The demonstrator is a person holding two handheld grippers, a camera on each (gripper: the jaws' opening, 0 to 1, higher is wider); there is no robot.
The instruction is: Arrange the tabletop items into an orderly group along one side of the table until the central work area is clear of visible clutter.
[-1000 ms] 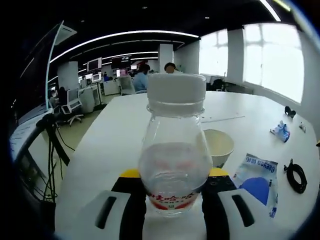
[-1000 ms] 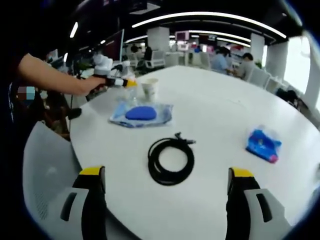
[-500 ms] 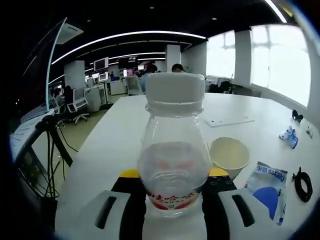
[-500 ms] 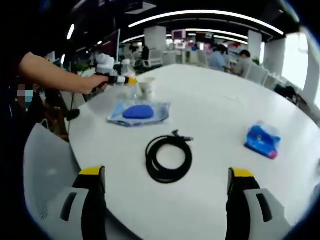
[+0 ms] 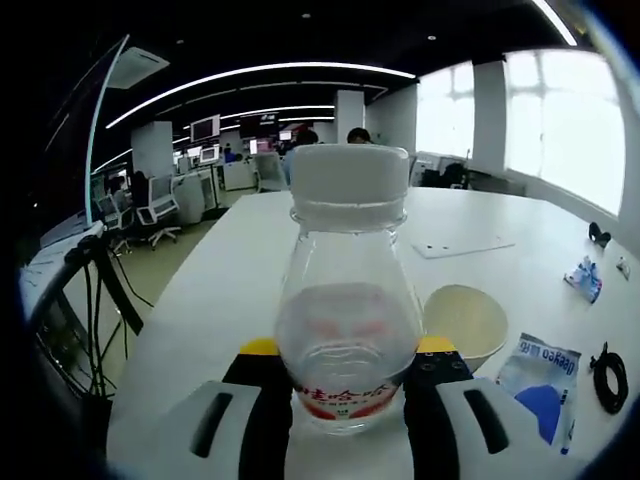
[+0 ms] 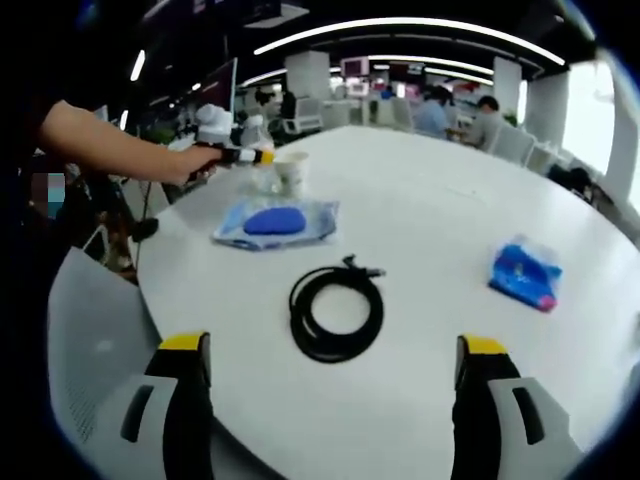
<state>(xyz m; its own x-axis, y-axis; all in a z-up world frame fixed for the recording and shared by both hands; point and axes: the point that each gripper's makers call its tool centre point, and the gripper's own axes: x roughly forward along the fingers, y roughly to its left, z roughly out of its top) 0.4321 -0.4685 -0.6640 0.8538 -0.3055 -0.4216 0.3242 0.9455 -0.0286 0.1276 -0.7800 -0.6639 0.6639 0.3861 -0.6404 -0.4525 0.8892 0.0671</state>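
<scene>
In the left gripper view my left gripper (image 5: 345, 400) is shut on a clear plastic bottle (image 5: 348, 300) with a white cap, held upright above the white table (image 5: 230, 290). A paper cup (image 5: 464, 322) stands just right of it, then a blue packet (image 5: 537, 385) and a coiled black cable (image 5: 611, 365). In the right gripper view my right gripper (image 6: 330, 400) hangs open over the table's near edge, the black cable (image 6: 336, 312) just ahead of it. Farther off lie the blue packet (image 6: 278, 222), the cup (image 6: 290, 172) and the left gripper (image 6: 250, 157) with the bottle.
A small blue wrapper (image 6: 527, 275) lies at the right of the table, also seen far off as a wrapper (image 5: 584, 277). A flat sheet (image 5: 465, 246) lies mid-table. Office chairs, desks and seated people stand beyond the table.
The left gripper with the bottle has shifted a little left along the table; cup, packet and cable slid rightwards in its view. The right gripper has barely moved.
</scene>
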